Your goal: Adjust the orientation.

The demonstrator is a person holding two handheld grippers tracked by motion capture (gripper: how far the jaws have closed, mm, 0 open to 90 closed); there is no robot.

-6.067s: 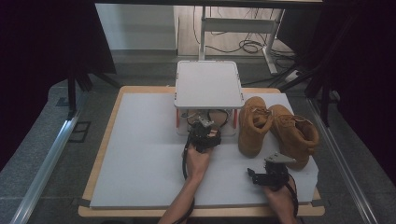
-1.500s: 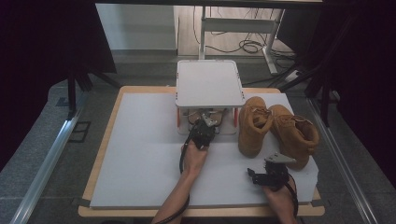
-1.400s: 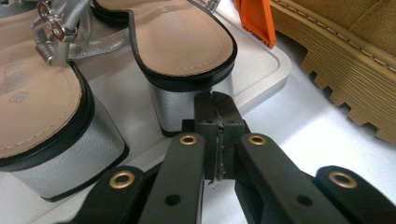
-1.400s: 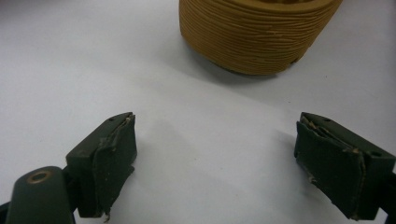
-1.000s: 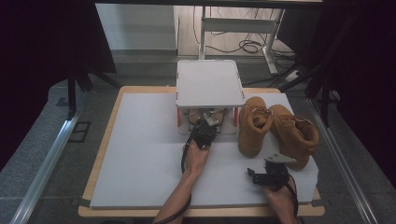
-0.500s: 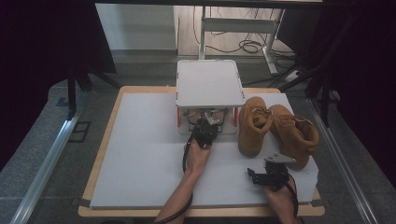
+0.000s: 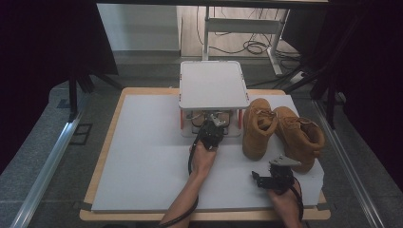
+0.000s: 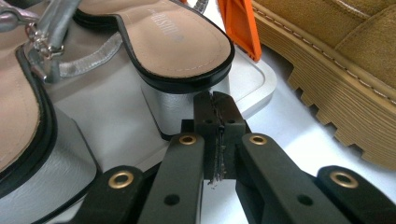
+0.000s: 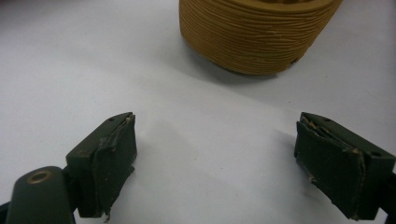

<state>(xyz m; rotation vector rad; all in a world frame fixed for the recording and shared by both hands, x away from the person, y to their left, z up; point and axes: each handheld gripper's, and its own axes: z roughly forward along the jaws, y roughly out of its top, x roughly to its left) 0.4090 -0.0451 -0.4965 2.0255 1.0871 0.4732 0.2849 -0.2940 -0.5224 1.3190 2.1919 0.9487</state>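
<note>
Left tongs (image 8: 215, 100) are pressed fully together with nothing between them, tips touching the silver block heel of a tan-insoled sandal (image 8: 180, 42). That sandal stands on the lower white tray of a small two-tier white rack (image 7: 213, 84) with orange legs at the far middle of the white bench (image 7: 142, 156). Right tongs (image 9: 215, 158) gape wide and empty over bare bench, near the ribbed sole of a tan suede boot (image 9: 254, 32). Two such boots (image 7: 280, 130) stand side by side right of the rack.
</note>
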